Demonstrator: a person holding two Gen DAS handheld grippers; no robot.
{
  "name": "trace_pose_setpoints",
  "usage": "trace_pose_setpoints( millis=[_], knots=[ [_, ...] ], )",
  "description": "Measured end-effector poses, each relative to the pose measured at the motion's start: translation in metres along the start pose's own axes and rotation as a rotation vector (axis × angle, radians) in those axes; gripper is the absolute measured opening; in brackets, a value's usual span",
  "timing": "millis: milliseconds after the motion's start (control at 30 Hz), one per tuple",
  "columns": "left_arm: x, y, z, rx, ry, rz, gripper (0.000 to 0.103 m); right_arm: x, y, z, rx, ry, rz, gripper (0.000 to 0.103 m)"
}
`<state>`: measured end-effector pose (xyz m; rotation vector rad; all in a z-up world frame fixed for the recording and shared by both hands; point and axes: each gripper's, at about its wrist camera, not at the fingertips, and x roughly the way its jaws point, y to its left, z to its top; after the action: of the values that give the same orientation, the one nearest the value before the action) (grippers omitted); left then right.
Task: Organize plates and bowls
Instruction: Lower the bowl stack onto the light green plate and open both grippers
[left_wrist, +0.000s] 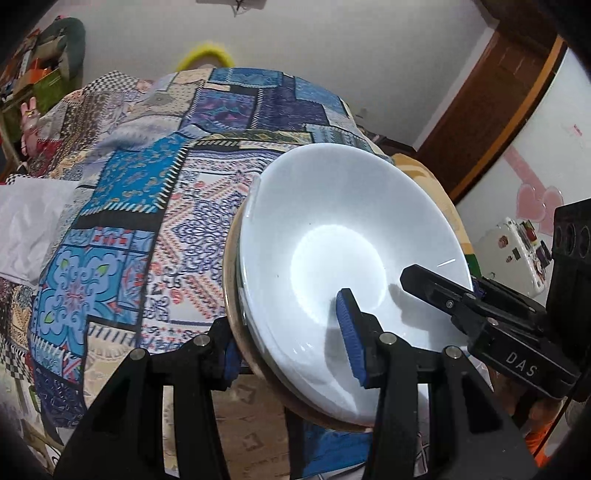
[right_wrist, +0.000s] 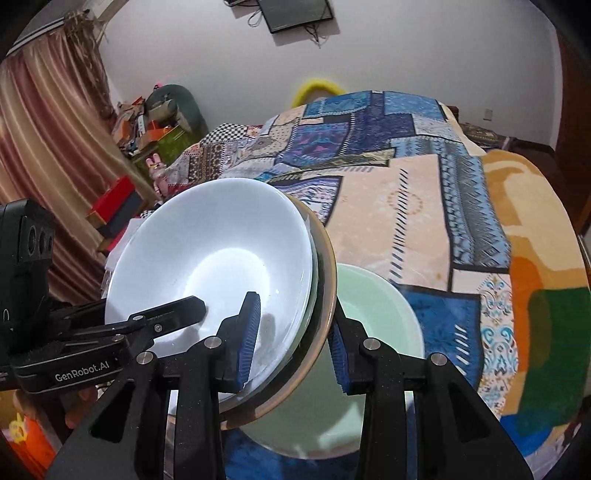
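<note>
Both hand-held grippers (right_wrist: 291, 343) clamp stacked bowls (right_wrist: 214, 258) above green bowl (right_wrist: 373, 306).

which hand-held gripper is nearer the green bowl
Right. The right hand-held gripper grips the stacked plates just above the green bowl; the left hand-held gripper clamps their far edge.

White bowl (left_wrist: 354, 236) on top of stack; under it a thin pale green rim, then a tan-rimmed dish (right_wrist: 327, 291) at the bottom. Beside the stack, a second dish, pale mint green (right_wrist: 380, 314). Bedspread (left_wrist: 155, 206) beneath the stack: patchwork of blue, navy, cream and red panels with paisley, checker and floral prints. Blanket (right_wrist: 535, 258) beyond the bedspread: tan with orange and dark green blocks. Gripper frames black, pads (right_wrist: 249, 332) blue and ribbed. Curtain (right_wrist: 44, 129) left of the stack: striped rust and beige. Wall white.
</note>
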<state>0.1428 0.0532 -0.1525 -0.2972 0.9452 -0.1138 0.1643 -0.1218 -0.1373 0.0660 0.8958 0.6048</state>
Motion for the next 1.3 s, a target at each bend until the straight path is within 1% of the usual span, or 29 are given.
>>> trace_pose_setpoints(
  millis=[433,733,767,867,1000,1100,1133,1233,1300],
  knots=[
    [0.037,-0.022,-0.004,0.036,0.068,-0.003,0.046,0.006,-0.034,-0.016,0.065,0.034,-0.009,0.032],
    [0.068,-0.015,-0.012,0.018,0.137,0.005,0.046,0.029,-0.049,-0.03,0.107,0.091,-0.001,0.032],
    [0.073,-0.013,-0.013,0.015,0.145,0.007,0.046,0.029,-0.048,-0.032,0.104,0.077,-0.003,0.032],
    [0.073,-0.013,-0.015,0.019,0.141,-0.001,0.046,0.029,-0.046,-0.032,0.09,0.075,-0.014,0.032],
    [0.072,-0.012,-0.018,0.027,0.134,-0.009,0.046,0.029,-0.047,-0.033,0.083,0.075,-0.001,0.033],
    [0.068,-0.015,-0.018,0.049,0.111,0.016,0.045,0.028,-0.047,-0.03,0.084,0.069,-0.012,0.033],
    [0.066,-0.016,-0.018,0.051,0.101,0.019,0.045,0.025,-0.047,-0.029,0.081,0.067,-0.026,0.035],
    [0.057,-0.016,-0.017,0.047,0.069,0.029,0.046,0.018,-0.048,-0.029,0.088,0.053,-0.052,0.048],
    [0.05,-0.016,-0.015,0.051,0.05,0.037,0.046,0.006,-0.049,-0.029,0.094,0.031,-0.054,0.049]
  ],
)
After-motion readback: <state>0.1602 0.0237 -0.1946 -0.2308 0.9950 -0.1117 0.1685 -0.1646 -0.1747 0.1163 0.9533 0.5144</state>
